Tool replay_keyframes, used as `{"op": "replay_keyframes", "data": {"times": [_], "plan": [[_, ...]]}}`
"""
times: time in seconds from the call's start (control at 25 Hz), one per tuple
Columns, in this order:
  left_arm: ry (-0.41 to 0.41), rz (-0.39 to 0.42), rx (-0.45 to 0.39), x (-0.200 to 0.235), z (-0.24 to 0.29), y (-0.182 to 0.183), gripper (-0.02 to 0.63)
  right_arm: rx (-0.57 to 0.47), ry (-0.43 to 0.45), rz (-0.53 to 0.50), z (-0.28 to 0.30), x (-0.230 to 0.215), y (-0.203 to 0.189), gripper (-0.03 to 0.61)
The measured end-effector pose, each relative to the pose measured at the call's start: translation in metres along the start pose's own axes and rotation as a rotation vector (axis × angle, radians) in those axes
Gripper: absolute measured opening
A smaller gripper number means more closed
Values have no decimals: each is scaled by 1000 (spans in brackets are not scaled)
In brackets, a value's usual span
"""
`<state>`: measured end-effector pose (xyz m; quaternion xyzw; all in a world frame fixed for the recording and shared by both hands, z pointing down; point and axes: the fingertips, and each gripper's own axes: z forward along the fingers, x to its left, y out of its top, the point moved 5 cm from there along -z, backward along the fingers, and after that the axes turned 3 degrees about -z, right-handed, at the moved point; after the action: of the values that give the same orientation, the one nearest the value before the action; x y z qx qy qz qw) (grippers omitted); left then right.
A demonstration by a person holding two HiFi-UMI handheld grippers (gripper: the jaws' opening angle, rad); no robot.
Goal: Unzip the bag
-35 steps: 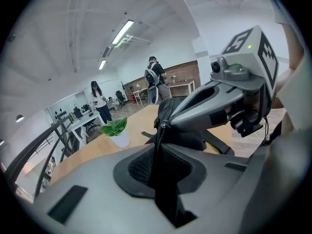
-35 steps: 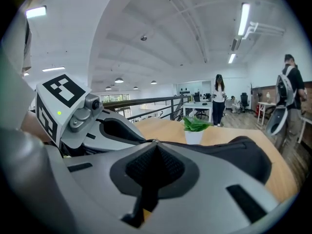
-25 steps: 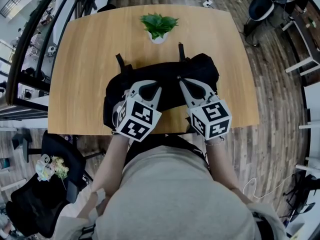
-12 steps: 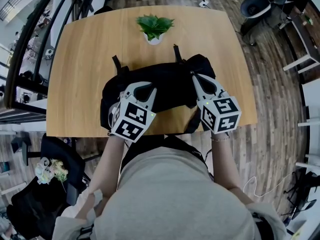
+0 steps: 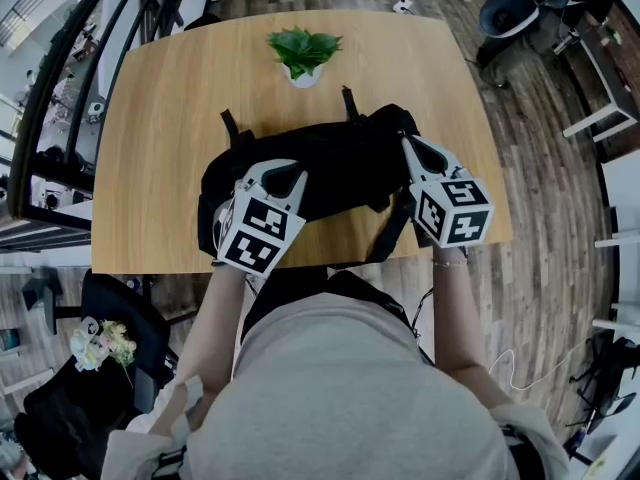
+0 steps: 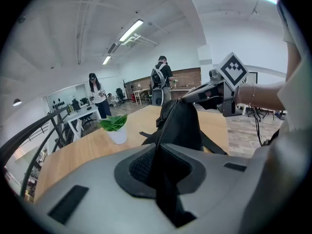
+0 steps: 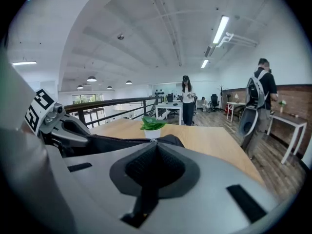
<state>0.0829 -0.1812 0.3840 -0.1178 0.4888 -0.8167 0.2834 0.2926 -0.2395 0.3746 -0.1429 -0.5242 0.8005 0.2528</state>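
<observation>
A black bag (image 5: pixel 340 163) lies on the wooden table (image 5: pixel 170 118) close to its near edge. My left gripper (image 5: pixel 288 168) is shut on the bag's black fabric (image 6: pixel 183 126) near its left-middle; the cloth is pinched between the jaws (image 6: pixel 158 147). My right gripper (image 5: pixel 408 140) is at the bag's right end, shut on the zip pull (image 7: pixel 154 141), which sits at the tip of its jaws. In the left gripper view the zip line runs from my jaws up to the right gripper (image 6: pixel 184 99). The right gripper view shows the left gripper (image 7: pixel 85 139) on the bag (image 7: pixel 122 143).
A small potted plant (image 5: pixel 303 53) stands at the table's far edge, behind the bag. A dark chair (image 5: pixel 110 308) sits off the near left corner, a railing runs along the left. People stand among desks far behind (image 6: pixel 161 82).
My right gripper has slid to the right along the top of the bag, from its middle to its right end. The left gripper has kept its hold in the same place.
</observation>
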Motion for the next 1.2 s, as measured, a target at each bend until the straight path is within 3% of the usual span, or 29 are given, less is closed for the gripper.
{"op": "replay_keyframes", "data": {"times": [0.64,1.0,1.2], "plan": [[-15,-124,-13,0,-7,-10,46,-33,5,55,-10,14,-2,12],[32,-159,-41,0,-17,-8,169,-66,-5,58,-27,31,1,35],[26,-237,-79,-1,-30,-6,170,-97,50,72,-36,51,3,38]]}}
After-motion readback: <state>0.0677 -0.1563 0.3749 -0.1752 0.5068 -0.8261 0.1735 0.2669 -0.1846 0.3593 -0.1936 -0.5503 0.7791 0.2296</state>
